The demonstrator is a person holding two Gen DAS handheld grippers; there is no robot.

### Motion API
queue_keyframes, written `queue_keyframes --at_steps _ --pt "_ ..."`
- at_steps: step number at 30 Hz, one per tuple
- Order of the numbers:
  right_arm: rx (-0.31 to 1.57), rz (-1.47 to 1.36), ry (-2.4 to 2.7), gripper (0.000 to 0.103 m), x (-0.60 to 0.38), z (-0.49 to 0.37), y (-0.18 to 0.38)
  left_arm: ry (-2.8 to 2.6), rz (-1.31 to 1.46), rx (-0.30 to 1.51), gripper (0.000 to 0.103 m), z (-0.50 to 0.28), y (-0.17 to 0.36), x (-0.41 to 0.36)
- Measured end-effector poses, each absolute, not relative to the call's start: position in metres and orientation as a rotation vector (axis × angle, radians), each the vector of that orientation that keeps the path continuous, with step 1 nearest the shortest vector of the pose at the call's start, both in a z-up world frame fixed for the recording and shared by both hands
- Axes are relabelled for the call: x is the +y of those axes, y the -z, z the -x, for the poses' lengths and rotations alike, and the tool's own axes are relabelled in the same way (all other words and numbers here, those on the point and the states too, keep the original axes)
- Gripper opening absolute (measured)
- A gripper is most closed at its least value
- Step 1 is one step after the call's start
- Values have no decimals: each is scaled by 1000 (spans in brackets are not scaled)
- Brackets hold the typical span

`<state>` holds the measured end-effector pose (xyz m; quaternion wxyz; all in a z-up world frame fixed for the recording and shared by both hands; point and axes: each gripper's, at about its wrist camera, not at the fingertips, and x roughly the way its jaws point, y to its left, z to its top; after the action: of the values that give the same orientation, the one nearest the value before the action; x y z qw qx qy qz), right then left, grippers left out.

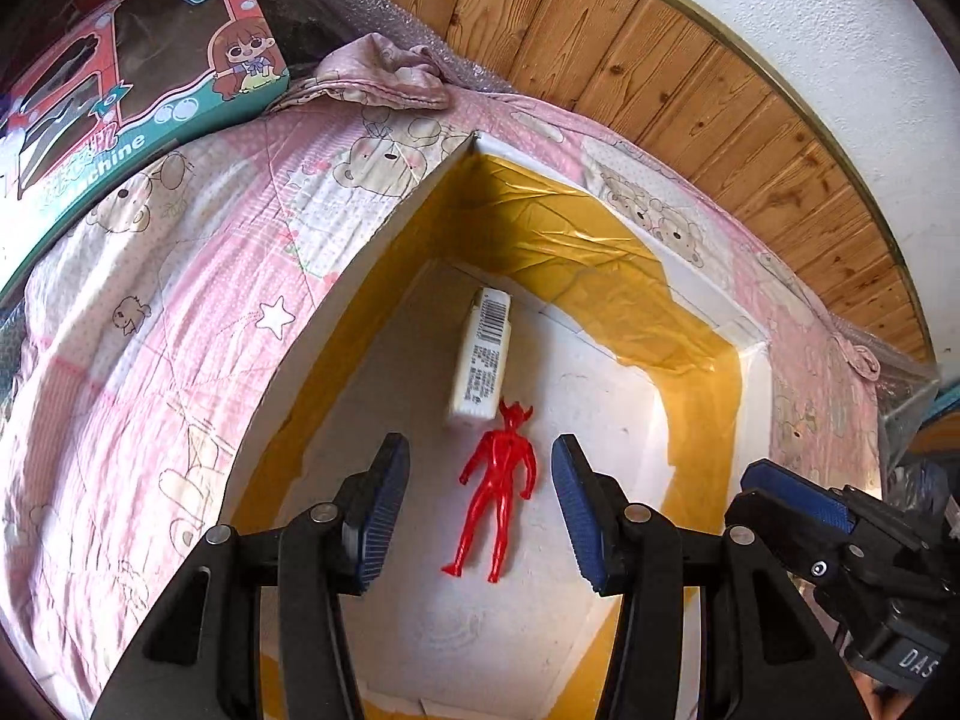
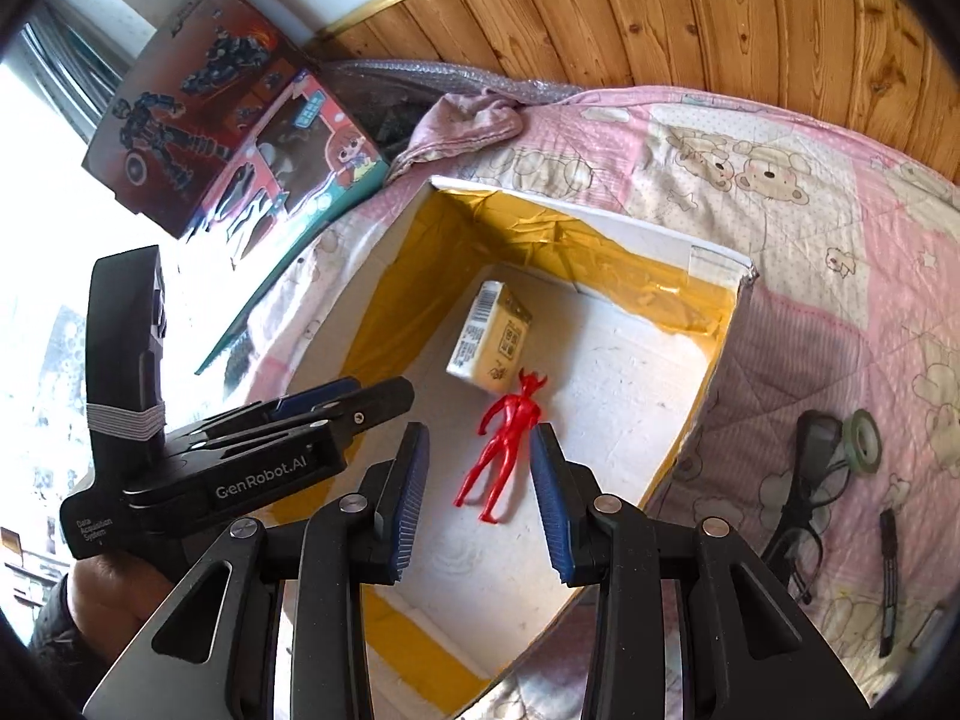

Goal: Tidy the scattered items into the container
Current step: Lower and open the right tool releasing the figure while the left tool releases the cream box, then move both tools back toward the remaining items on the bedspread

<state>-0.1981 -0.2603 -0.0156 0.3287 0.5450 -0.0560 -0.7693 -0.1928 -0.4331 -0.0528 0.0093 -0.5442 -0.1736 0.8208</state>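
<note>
A white foam box [image 1: 384,228] lined with yellow tape stands open on a pink bear-print quilt. On its floor lie a red plastic figure [image 1: 498,486] and, just beyond its head, a white carton [image 1: 483,354]. My left gripper [image 1: 480,441] hangs open above the box, and the figure shows between its fingers, apart from them. My right gripper [image 2: 480,429] is open too, over the same figure [image 2: 507,438] and carton [image 2: 489,339]. Each gripper shows in the other's view: the right one [image 1: 792,492] and the left one [image 2: 336,402], held by a hand.
On the quilt right of the box [image 2: 714,255] lie dark glasses [image 2: 810,480], a tape roll [image 2: 861,438] and a pen [image 2: 888,576]. Two toy boxes [image 2: 180,108] [image 1: 138,78] lean at the back left. A wooden headboard [image 2: 660,12] runs behind.
</note>
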Motion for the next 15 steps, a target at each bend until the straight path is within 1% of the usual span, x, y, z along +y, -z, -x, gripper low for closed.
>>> queue_keyframes --at_steps 3,15 --pt "-160 -1417 2006 30 -254 179 12 -2554 1666 -536 51 174 42 -425" --pt "-294 -1407 2030 31 -187 102 7 -2489 1555 -423 51 110 3 -363"
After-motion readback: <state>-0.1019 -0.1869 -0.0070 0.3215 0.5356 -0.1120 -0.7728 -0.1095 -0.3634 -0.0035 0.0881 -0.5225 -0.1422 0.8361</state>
